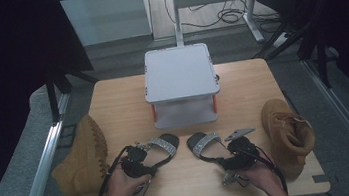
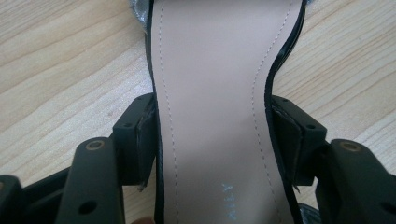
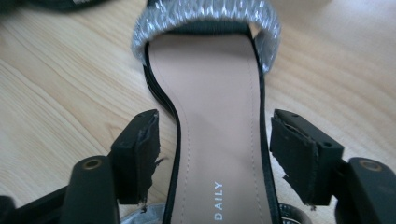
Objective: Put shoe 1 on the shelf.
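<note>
Wooden table [image 1: 128, 108]: my left gripper [image 2: 212, 135] clamps one sandal [image 2: 210, 93]. My right gripper [image 3: 215, 140] straddles the other sandal [image 3: 215, 130], jaws apart. From above, boots [image 1: 83, 157] flank both.

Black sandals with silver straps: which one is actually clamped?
The left sandal: the left gripper presses both its edges. The right gripper straddles the right sandal with gaps.

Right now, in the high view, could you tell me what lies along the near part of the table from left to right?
Left tan boot → left sandal with the left gripper on it → right sandal with the right gripper → right tan boot.
</note>
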`<state>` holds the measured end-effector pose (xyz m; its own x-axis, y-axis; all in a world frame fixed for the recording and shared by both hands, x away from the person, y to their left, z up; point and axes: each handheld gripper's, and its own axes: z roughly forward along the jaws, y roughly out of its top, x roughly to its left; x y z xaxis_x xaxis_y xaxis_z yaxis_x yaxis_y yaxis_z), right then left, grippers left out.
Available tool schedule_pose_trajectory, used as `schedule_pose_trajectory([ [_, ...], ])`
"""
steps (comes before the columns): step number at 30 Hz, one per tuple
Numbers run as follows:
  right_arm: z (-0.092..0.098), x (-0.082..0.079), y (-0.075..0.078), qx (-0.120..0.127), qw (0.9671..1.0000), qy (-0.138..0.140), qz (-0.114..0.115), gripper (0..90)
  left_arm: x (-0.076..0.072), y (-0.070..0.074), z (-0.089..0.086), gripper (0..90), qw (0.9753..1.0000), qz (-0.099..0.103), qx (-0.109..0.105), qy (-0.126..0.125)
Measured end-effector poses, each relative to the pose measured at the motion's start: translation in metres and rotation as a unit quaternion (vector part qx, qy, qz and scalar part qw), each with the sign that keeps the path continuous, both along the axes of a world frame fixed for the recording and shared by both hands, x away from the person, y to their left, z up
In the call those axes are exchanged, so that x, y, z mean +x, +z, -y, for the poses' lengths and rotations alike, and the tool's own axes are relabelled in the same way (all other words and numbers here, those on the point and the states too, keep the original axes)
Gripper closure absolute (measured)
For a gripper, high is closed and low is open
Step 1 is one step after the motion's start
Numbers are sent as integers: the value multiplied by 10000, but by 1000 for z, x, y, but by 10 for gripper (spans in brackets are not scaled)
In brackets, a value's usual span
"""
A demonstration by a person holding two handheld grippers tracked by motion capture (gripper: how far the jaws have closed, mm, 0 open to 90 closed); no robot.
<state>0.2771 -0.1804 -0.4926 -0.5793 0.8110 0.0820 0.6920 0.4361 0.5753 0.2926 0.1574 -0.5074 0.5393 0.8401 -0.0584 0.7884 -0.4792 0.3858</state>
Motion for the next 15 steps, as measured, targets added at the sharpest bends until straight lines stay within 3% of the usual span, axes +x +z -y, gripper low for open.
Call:
schedule_pose_trajectory([
  [8, -3, 5, -12, -289, 9990, 26, -347, 323, -1, 0, 1, 383, 10000, 23, 2, 40],
  [15, -1, 9, -13, -224, 9985, -8, -509, 349, 0, 0, 0, 376, 10000, -18, -51, 26],
])
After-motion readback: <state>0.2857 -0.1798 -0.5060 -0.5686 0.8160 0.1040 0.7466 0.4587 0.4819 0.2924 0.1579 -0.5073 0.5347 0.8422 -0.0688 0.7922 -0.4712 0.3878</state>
